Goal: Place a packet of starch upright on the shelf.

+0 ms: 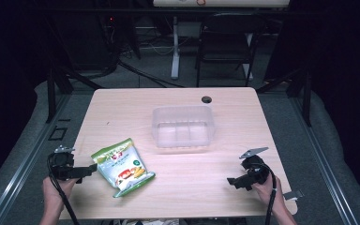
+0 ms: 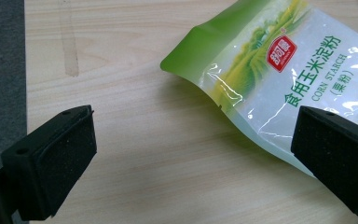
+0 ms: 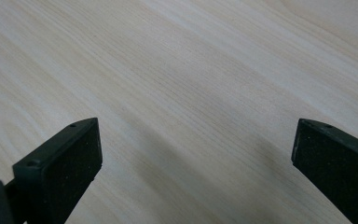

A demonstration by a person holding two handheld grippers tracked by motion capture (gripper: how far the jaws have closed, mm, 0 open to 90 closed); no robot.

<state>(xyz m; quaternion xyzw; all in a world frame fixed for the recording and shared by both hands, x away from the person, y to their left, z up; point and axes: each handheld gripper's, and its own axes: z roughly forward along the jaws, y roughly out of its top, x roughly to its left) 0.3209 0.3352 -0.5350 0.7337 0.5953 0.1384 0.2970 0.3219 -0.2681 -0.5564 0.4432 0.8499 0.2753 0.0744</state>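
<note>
Left gripper [image 2: 191, 158] spread beside starch bag [image 2: 279, 74] corner; bare table [image 3: 177, 70] around.

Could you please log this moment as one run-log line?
left gripper: open, beside starch bag | right gripper: open over bare table | bin: empty

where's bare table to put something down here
Bare wood lies between the corn starch bag and the right gripper, and along the far edge behind the clear container. It is crowded only at the near left, where the left gripper meets the bag.

Pouch [image 2: 279, 74] label: "CORN STARCH", Chinese characters, red logo.
</note>
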